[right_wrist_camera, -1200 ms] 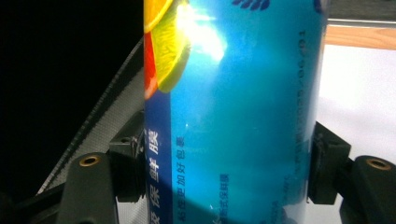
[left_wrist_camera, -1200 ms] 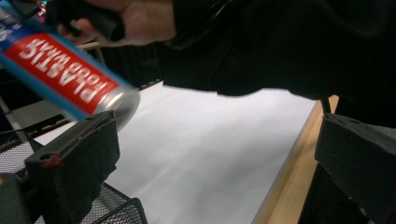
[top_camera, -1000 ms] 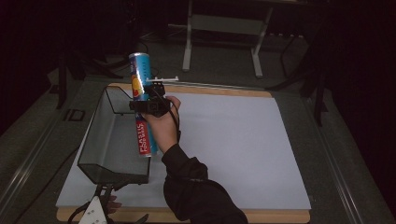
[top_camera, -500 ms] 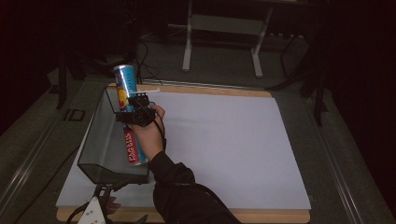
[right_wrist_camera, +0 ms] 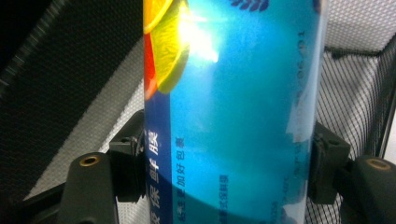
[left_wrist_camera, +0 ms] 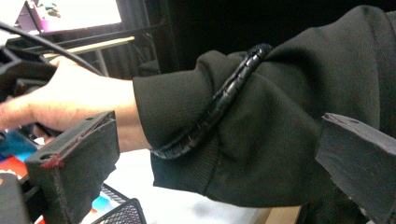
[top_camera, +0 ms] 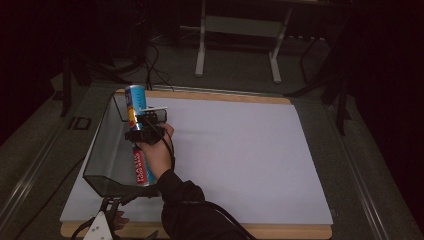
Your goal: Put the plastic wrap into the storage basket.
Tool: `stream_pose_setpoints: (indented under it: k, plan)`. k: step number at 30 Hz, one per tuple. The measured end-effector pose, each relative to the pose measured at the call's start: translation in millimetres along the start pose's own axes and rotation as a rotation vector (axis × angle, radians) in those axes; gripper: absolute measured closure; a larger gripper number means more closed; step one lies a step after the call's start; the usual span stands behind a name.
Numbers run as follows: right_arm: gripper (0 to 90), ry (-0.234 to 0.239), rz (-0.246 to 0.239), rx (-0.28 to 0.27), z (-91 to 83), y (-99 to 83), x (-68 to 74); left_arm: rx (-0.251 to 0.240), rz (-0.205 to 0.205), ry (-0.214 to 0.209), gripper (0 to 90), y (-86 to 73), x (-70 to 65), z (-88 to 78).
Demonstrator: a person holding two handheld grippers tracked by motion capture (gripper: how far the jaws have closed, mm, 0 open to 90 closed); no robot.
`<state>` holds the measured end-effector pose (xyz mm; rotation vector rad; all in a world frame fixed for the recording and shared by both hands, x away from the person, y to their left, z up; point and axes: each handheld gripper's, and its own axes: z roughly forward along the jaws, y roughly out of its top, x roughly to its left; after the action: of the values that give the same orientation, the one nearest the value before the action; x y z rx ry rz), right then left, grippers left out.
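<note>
Two cans are in play: a blue drink can (top_camera: pixel 135 102) clamped between the jaws of the right gripper (top_camera: pixel 145 125), and a second can (top_camera: pixel 140 165) with a red-and-white label lying lengthwise on the floor of the black wire-mesh basket (top_camera: pixel 102 150). High view puts the held can upright over the far end of the basket, at the left edge of the white table mat (top_camera: pixel 240 155). Right gripper view: both jaw pads press the can's sides (right_wrist_camera: pixel 233 116), mesh wall behind it. Judged step: lowering the blue can into the basket; next move likely calls for a descent clear of the can already inside, then release once it is seated. Left gripper (top_camera: pixel 102 227) sits low at the near table edge; its own view shows its jaws spread wide with nothing between them, looking across at the person's dark sleeve (left_wrist_camera: pixel 261 126) and a ribbed cable (left_wrist_camera: pixel 219 98) over it. Label on held can: orange-slice picture, column of white Chinese characters, small print too blurred to read. Brand of either can cannot be made out.
</note>
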<state>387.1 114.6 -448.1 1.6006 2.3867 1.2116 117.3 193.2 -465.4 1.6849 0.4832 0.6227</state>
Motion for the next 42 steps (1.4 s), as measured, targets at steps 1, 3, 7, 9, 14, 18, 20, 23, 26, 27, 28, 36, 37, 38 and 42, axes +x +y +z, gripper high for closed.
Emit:
stream_pose_setpoints:
  k: [1, 3, 7, 9, 14, 18, 20, 23, 26, 27, 28, 36, 37, 38, 42]
  plan:
    - [31.7, -0.005, 0.008, 0.001, 1.0, -1.9, -0.9, 0.000, 0.001, 0.000, 0.8, 0.0, -0.1, 0.0]
    - [31.6, -0.032, 0.013, 0.008, 3.1, -4.6, -2.6, -0.001, 0.000, 0.000, 0.8, 0.1, -0.2, 0.0]
    - [31.6, -0.051, 0.039, 0.002, 5.1, -7.6, -7.0, 0.001, 0.002, 0.000, 0.8, 0.0, -0.1, 0.2]
    - [31.5, -0.060, 0.056, 0.002, 5.9, -7.6, -8.6, 0.001, 0.001, -0.001, 0.8, 0.0, 0.1, 0.2]
    - [31.1, -0.072, 0.074, 0.028, 12.3, -7.1, -13.1, 0.000, 0.003, -0.003, 0.8, 0.1, -0.2, 0.5]
    - [31.0, -0.081, 0.075, 0.038, 18.4, -9.1, -12.4, 0.005, 0.004, -0.007, 0.8, 0.0, -0.3, 0.9]
    - [30.9, -0.088, 0.078, 0.039, 21.4, -10.2, -12.6, 0.004, 0.002, -0.010, 0.8, -0.1, 0.2, 0.7]
    - [30.4, -0.089, 0.077, 0.044, 22.7, -10.3, -15.4, 0.001, -0.004, -0.012, 0.8, -0.1, 1.0, 0.4]
    - [30.0, -0.090, 0.065, 0.052, 23.0, -9.4, -15.1, 0.001, -0.006, -0.014, 0.8, 0.0, 0.9, 0.9]
    - [29.6, -0.091, 0.056, 0.057, 23.1, -9.1, -15.0, 0.001, -0.006, -0.014, 0.8, 0.0, 0.7, 1.0]
    - [29.5, -0.091, 0.050, 0.059, 23.0, -8.8, -15.1, 0.002, -0.005, -0.015, 0.8, 0.0, 0.5, 1.0]
    - [26.8, -0.083, -0.006, 0.047, 21.9, -9.7, -16.1, 0.003, -0.009, -0.017, 0.8, -0.5, 1.6, 1.5]
    - [26.1, -0.082, -0.018, 0.041, 21.0, -9.8, -16.3, 0.002, -0.009, -0.018, 0.8, -0.4, 1.5, 1.4]
    - [26.1, -0.082, -0.018, 0.041, 21.0, -9.8, -16.3, 0.002, -0.009, -0.018, 0.8, -0.4, 1.5, 1.4]
    - [19.8, -0.056, -0.051, -0.028, 5.5, -5.6, -17.8, 0.003, -0.010, -0.020, 0.8, -0.4, 1.7, 1.8]
